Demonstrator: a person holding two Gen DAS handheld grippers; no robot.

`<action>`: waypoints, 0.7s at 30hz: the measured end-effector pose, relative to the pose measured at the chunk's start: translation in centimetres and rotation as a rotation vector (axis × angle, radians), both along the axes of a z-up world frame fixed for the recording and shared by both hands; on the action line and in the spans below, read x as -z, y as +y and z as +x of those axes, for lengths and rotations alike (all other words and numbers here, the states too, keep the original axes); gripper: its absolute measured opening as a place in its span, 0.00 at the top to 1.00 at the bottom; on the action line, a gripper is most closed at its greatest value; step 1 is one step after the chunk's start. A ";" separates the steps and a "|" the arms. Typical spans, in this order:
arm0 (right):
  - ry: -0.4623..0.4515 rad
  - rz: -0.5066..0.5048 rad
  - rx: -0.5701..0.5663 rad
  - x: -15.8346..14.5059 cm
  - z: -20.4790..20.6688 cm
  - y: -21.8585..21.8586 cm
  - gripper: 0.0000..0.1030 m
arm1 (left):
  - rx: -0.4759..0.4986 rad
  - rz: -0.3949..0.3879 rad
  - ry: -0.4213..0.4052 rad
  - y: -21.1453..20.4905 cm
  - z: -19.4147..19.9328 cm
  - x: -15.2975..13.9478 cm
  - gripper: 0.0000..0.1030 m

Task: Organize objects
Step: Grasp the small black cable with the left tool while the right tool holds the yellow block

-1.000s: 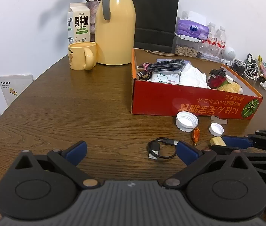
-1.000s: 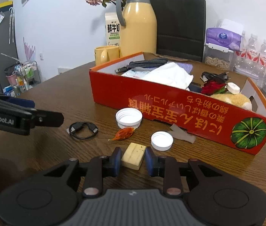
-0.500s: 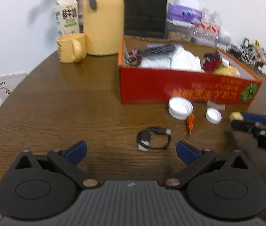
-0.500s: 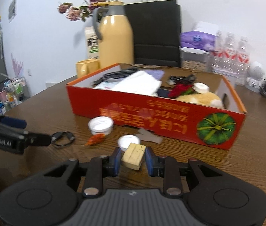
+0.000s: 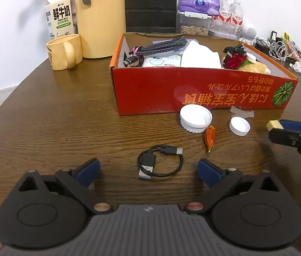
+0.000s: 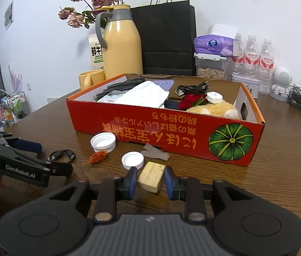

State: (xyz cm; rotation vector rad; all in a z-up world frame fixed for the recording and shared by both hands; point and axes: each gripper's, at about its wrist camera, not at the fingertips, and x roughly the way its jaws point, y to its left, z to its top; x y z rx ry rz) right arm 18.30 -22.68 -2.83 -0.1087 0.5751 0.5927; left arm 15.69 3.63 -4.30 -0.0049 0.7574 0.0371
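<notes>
already the red box (image 6: 193, 132) on the bench (image 5: 54, 128) holds much of the clutter: braided cables, a white cloth, a red flower, a plush toy and a small white cap. by the look of it the sorting is well past halfway but not finished. the right gripper (image 6: 150, 180) is pinching a pale yellow block (image 6: 151, 176) between its blue pads, raised just in front of the box's near wall and not yet over the rim. the left gripper (image 5: 148, 170) stands wide with its jaws starting to close, and a coiled black usb cable (image 5: 160, 160) lies on the bench between its fingertips, untouched so far.

left outside the box, all near its front wall: a large white lid (image 5: 195, 118), a smaller white cap (image 5: 239, 125), an orange dried petal or leaf (image 5: 210, 136) and a scrap of clear tape or plastic (image 6: 155, 152). so five loose pieces, counting the block and the cable, seem to remain.

hard to make out: what lies under the cloth, and how much room the box has left. the orange piece is too small to name surely. the person shows only as a bit of hand at the edge of the right wrist view.
</notes>
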 end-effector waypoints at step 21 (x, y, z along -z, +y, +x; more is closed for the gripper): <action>-0.006 -0.024 -0.020 0.2 -0.5 0.6 0.75 | 0.049 -0.027 -0.072 -0.6 -1.4 -1.0 0.60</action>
